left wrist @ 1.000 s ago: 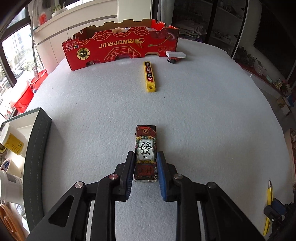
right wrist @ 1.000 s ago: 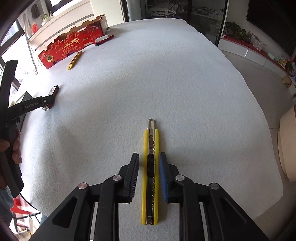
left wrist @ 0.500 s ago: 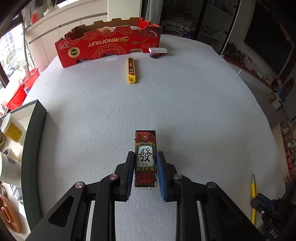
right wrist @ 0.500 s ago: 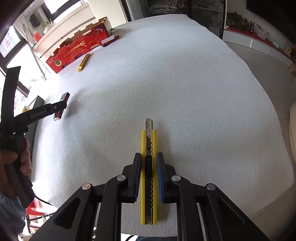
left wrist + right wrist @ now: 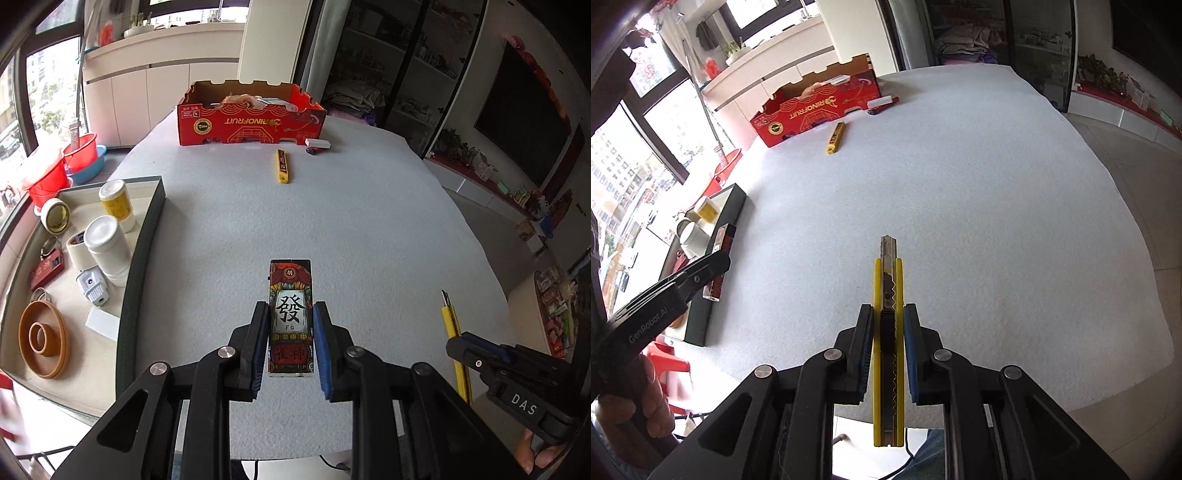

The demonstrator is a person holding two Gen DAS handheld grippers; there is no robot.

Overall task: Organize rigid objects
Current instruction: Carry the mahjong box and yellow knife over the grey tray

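My left gripper [image 5: 290, 325] is shut on a flat red and black box with a Chinese character [image 5: 290, 314] and holds it above the grey table. It also shows in the right wrist view [image 5: 718, 266], near the tray. My right gripper [image 5: 887, 328] is shut on a yellow utility knife [image 5: 887, 332] and holds it lifted above the table; the knife also shows in the left wrist view [image 5: 452, 332]. A second yellow knife [image 5: 283, 166] lies on the table far ahead.
A dark-rimmed tray [image 5: 140, 258] at the left holds white jars, tape rolls, a plug and an orange ring. A red cardboard box [image 5: 251, 123] stands at the far edge, with a white block [image 5: 317, 142] and a small red item beside it.
Both grippers have risen with their objects, and the views have tilted up. The right gripper closed on the yellow knife. The tray at the left has come into fuller view.
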